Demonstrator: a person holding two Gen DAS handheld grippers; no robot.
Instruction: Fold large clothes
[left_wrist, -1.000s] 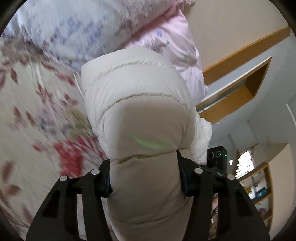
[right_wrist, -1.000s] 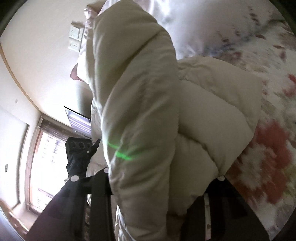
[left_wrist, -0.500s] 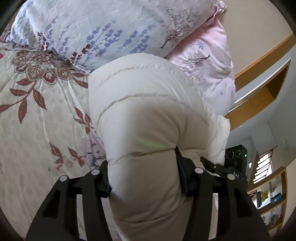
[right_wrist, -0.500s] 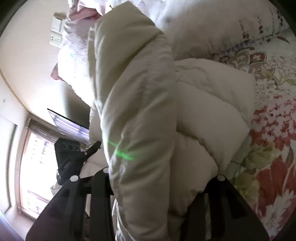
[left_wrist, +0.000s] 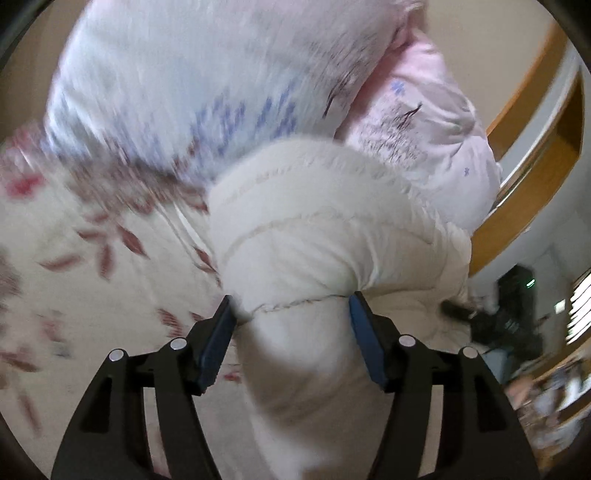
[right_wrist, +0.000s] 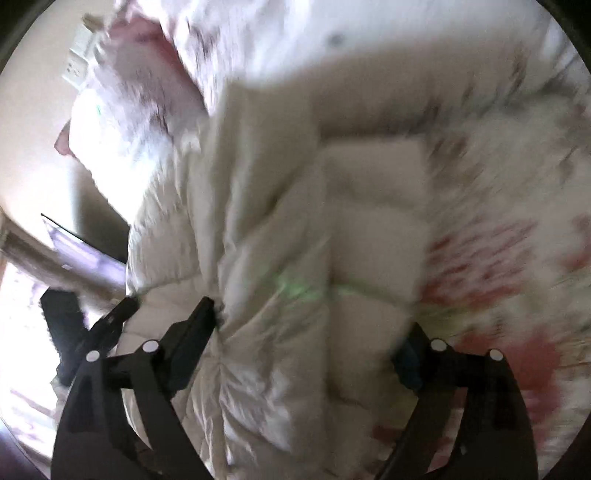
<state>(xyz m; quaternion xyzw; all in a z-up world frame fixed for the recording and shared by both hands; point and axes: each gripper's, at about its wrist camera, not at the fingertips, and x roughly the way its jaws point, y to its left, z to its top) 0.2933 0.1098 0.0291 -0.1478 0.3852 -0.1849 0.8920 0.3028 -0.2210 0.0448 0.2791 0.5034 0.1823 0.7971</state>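
My left gripper (left_wrist: 291, 314) has the cream puffer jacket (left_wrist: 325, 236) between its blue pads (left_wrist: 216, 339). Its jaws have just been opening a little, yet the padded roll fills the gap from one pad to the other and pinches at the stitched seam, so I judge I have hold of it. My right gripper (right_wrist: 310, 332) has just been opening wide. The jacket (right_wrist: 288, 240) lies between its fingers, but the fabric looks slack there, and I read that side as let go.

The jacket lies straight ahead of both grippers, on the bed's floral cover (left_wrist: 92, 251). Its long axis runs away from me toward the pillows (left_wrist: 192, 85) at the head edge of the bed, and its far end touches the lower pillow. The coming move turns on that line: the folded bulk is forward and below my fingertips, so any press or pull goes along it. The left hand is the closer one, since it is in contact.

Both views are smeared with motion. The jacket's near end drops below the frames, so I cannot see how its layers stack. I cannot tell whether the right pads touch the fabric. In the left view a dark device (left_wrist: 513, 314) at the right edge, probably my other gripper, is too blurred to read.
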